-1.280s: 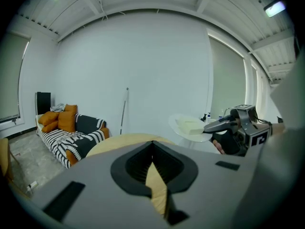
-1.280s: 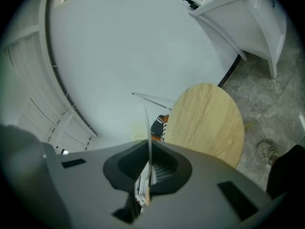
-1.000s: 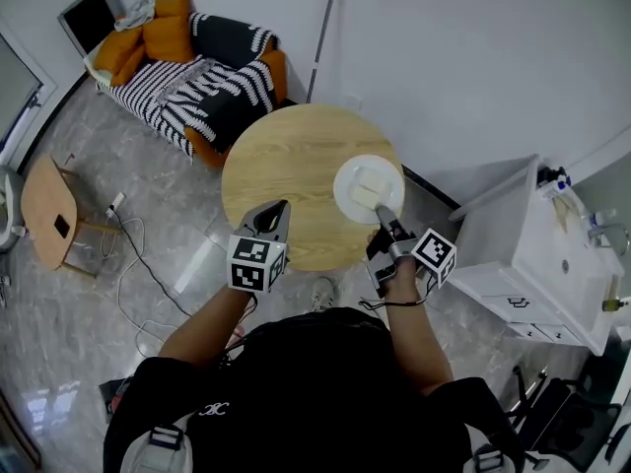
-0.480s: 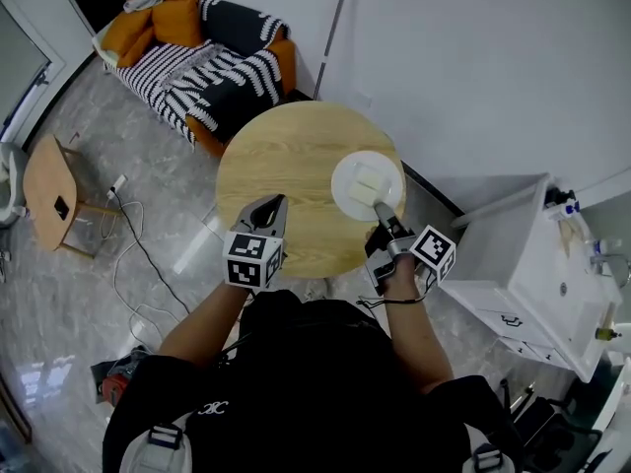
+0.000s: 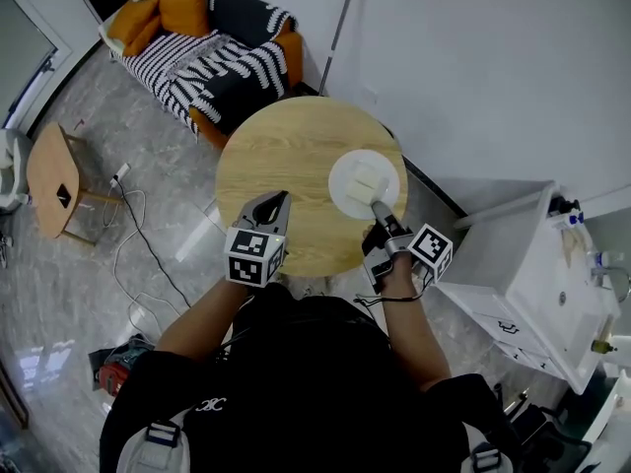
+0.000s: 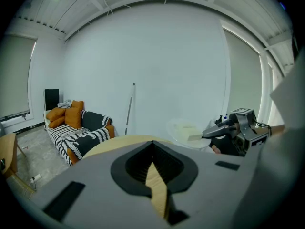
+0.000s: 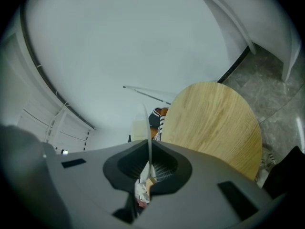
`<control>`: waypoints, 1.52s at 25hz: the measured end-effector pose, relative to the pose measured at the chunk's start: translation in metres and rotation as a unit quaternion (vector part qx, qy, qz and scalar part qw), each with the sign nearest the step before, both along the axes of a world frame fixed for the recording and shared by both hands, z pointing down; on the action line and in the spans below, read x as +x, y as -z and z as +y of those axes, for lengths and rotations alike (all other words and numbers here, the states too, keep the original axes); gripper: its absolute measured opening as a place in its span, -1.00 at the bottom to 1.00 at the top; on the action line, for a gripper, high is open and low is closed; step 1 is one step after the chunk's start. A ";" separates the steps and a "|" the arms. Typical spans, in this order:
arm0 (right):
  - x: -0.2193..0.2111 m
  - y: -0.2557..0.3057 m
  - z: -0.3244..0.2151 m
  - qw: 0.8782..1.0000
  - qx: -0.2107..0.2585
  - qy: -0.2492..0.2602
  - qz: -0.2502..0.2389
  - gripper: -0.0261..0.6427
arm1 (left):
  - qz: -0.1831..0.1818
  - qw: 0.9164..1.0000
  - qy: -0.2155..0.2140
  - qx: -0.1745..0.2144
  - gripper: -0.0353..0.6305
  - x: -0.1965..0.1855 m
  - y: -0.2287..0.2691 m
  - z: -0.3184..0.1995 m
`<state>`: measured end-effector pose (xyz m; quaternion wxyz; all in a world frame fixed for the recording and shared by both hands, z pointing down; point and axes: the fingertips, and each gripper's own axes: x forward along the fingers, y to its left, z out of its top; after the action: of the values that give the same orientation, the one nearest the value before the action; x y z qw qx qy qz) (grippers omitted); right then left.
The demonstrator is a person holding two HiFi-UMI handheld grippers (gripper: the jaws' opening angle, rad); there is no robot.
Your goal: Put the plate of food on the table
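White plate [image 5: 343, 187] pinched in right claw [image 5: 379, 207], left claw [image 5: 282, 198] closed

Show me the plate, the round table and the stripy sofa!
plate [image 5: 341, 187], head view, bare left rim.
round table [image 5: 281, 170], head view, bare wooden top.
stripy sofa [image 5: 177, 55], head view, striped seat.

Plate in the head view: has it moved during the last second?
Yes, slightly: the plate, pinched by the right gripper, has edged inward from the right rim of the table.

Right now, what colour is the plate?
White; the plate shows best in the head view.
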<state>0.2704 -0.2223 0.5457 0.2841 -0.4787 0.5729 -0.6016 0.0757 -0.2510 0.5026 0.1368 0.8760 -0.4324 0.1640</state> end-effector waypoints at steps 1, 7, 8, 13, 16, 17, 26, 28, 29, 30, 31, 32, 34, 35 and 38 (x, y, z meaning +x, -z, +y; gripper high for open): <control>0.000 -0.002 0.000 1.000 -0.001 0.001 -0.004 -0.87 | -0.001 1.000 0.001 -0.001 -0.87 0.000 0.000 -0.001; -0.006 -0.016 -0.005 1.000 -0.013 0.009 0.000 -0.87 | -0.012 1.000 -0.002 0.003 -0.87 -0.002 0.006 -0.014; -0.006 -0.018 -0.005 1.000 -0.015 0.010 0.001 -0.87 | -0.013 1.000 -0.003 0.002 -0.87 -0.001 0.005 -0.016; -0.006 -0.025 -0.007 1.000 -0.020 0.013 0.007 -0.87 | -0.017 1.000 -0.013 -0.004 -0.87 0.006 0.001 -0.025; -0.009 -0.027 -0.011 1.000 -0.015 0.016 0.003 -0.87 | -0.017 1.000 -0.024 -0.004 -0.87 0.009 -0.001 -0.031; -0.011 -0.028 -0.014 1.000 -0.011 0.019 0.000 -0.87 | -0.017 0.999 -0.027 -0.004 -0.87 0.008 -0.002 -0.035; -0.028 -0.038 -0.034 0.999 -0.004 0.054 0.001 -0.87 | -0.013 0.999 -0.043 -0.001 -0.87 0.003 0.001 -0.056; -0.032 -0.043 -0.036 0.998 -0.008 0.058 -0.005 -0.87 | -0.010 0.999 -0.045 0.000 -0.87 0.001 0.002 -0.060; -0.034 -0.046 -0.037 0.998 -0.012 0.061 -0.009 -0.87 | -0.009 0.999 -0.046 0.000 -0.87 -0.001 0.003 -0.062; -0.036 -0.050 -0.037 0.998 -0.016 0.064 -0.011 -0.86 | -0.008 0.999 -0.045 0.001 -0.87 -0.004 0.004 -0.063; -0.038 -0.054 -0.036 0.997 -0.020 0.068 -0.012 -0.86 | -0.006 0.999 -0.043 0.001 -0.87 -0.006 0.004 -0.064; -0.040 -0.058 -0.035 0.997 -0.024 0.073 -0.011 -0.86 | -0.004 0.999 -0.041 0.001 -0.87 -0.008 0.004 -0.065; -0.042 -0.068 -0.033 0.996 -0.030 0.082 -0.006 -0.86 | -0.004 0.999 -0.038 0.000 -0.87 -0.013 0.003 -0.066; -0.044 -0.073 -0.033 0.996 -0.030 0.087 -0.005 -0.86 | -0.004 0.999 -0.037 -0.001 -0.87 -0.015 0.003 -0.066; -0.046 -0.091 -0.033 0.995 -0.023 0.097 -0.013 -0.86 | -0.004 1.000 -0.029 -0.002 -0.87 -0.025 0.001 -0.068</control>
<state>0.2249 -0.2554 0.6364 0.2205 -0.4199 0.5986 -0.6455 0.0509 -0.3188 0.5016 0.1321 0.8873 -0.4067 0.1725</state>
